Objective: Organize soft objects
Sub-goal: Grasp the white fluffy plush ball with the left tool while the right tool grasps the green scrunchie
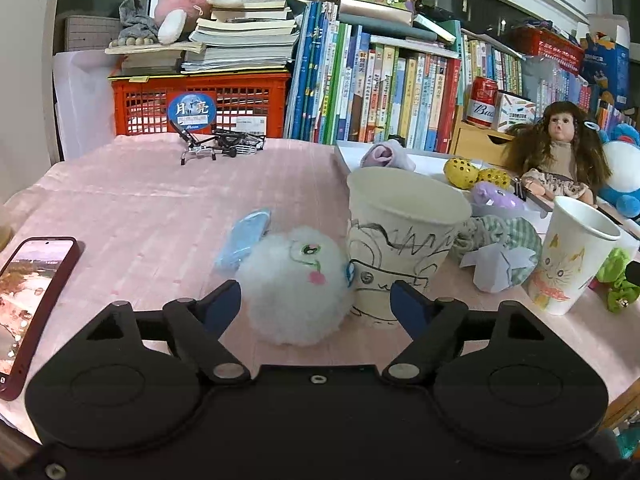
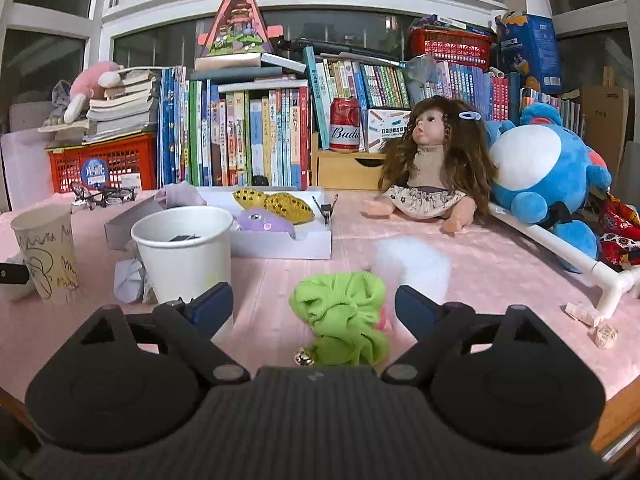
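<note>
Left gripper released, jaws straddling white fluffy pompom on pink cloth, beside scribbled paper cup — close gently, avoid nudging cup. Right gripper likewise unclenched around crumpled green scrunchie — pinch mid-bunch; small bell at its near edge.

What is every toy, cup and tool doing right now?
Left tool: open, white fluffy ball between its fingers, not squeezed.
White fluffy ball: lying on the pink cloth, against the scribbled cup.
Scribbled cup: upright.
Cat cup: upright.
Right tool: open around the green scrunchie.
Green scrunchie: crumpled, on the cloth.
Doll: sitting up.
Phone: screen on.
</note>
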{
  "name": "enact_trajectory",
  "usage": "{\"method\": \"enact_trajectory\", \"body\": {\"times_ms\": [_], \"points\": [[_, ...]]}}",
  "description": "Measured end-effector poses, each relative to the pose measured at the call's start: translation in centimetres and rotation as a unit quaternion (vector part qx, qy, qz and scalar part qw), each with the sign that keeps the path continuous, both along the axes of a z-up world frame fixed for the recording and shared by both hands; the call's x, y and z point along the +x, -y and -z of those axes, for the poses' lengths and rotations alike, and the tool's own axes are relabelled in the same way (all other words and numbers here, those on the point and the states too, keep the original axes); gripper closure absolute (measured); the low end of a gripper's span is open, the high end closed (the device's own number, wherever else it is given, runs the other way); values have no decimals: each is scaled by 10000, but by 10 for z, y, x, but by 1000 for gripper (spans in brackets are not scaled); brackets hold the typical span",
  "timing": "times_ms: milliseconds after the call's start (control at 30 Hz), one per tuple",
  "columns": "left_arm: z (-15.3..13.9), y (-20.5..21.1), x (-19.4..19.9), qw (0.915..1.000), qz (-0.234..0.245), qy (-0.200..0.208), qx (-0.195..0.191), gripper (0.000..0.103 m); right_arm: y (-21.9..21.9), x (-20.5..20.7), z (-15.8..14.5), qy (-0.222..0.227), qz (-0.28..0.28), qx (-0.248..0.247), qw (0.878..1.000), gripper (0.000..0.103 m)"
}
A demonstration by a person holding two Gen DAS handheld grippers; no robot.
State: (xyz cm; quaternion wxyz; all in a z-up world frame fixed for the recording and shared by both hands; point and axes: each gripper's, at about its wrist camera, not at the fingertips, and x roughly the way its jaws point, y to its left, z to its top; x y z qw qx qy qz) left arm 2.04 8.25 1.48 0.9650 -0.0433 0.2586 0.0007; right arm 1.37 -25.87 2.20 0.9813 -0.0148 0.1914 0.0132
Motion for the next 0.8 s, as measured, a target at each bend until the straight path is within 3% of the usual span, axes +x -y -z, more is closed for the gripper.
{"method": "enact_trajectory", "body": {"times_ms": [467,667,700,800], "points": [[13,7,9,9996,84,-226,118,25,-7,4,13,-166,85,-19,9998,17],[19,12,12,9992,132,-286,263,27,-4,18,17,-314,303,11,9990,30],[19,13,12,9991,132,-283,299,31,-4,20,19,-356,332,15,9988,33],[20,13,10,9982,-114,-270,527,63,-4,22,23,-425,382,-2,9984,47]]}}
